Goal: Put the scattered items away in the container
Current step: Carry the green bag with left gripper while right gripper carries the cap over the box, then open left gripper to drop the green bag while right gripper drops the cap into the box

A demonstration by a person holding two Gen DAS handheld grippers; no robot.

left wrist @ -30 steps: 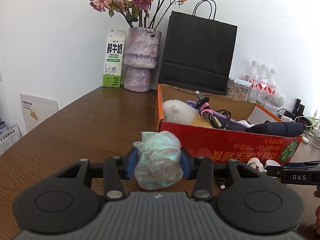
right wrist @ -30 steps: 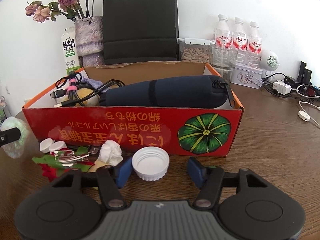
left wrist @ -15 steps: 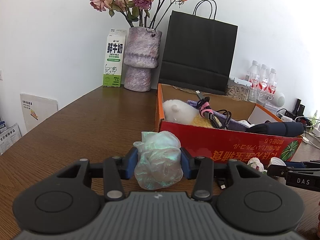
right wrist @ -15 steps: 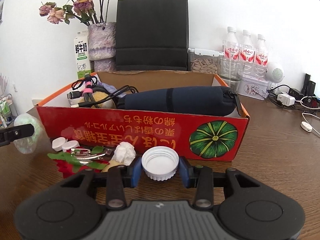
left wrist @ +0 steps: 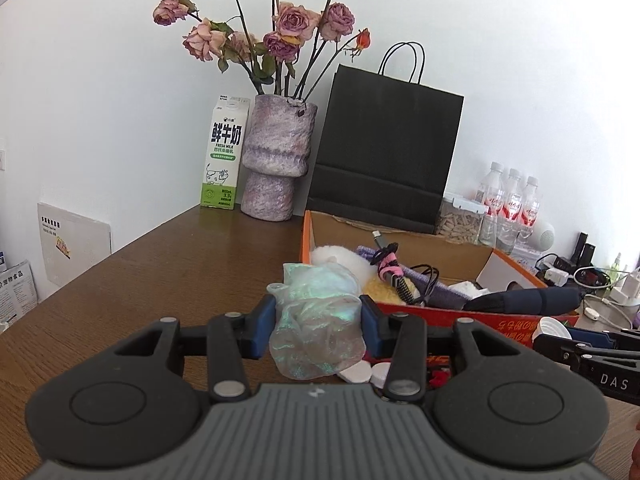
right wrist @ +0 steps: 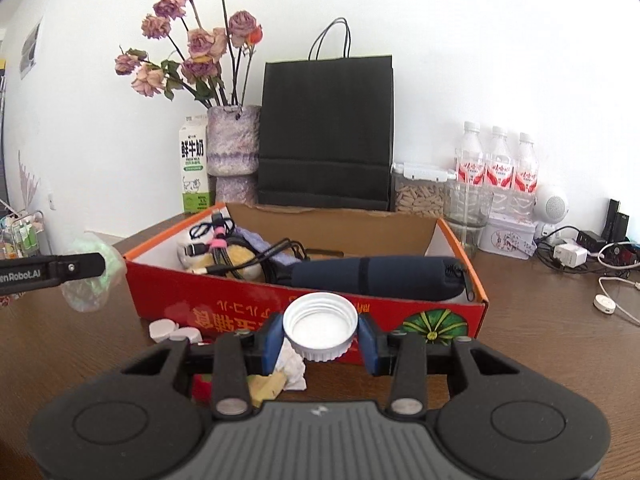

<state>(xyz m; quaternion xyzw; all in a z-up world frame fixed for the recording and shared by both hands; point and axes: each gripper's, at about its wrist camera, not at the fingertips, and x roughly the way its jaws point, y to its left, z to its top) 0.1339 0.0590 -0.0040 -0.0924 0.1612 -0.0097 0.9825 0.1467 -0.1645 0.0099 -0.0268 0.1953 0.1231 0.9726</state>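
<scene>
Far left on the brown table: left gripper clenched on a crumpled iridescent plastic bag, blue pads pressing both sides, held in the air just short of the left end of the red cardboard box. Seen again from the right wrist view as a pale green bundle beside that box wall. Below, against the front wall of the box: two small white caps, a wad of white tissue, something red and something yellow, possibly wrappers, half hidden behind the gripper frame. Centre: right gripper clamped on a wide white lid, open side up, raised level with the box's front rim. Inside the box: bundled cables, a dark blue pouch. Behind: milk carton, vase of dried roses, black paper bag, three water bottles.
</scene>
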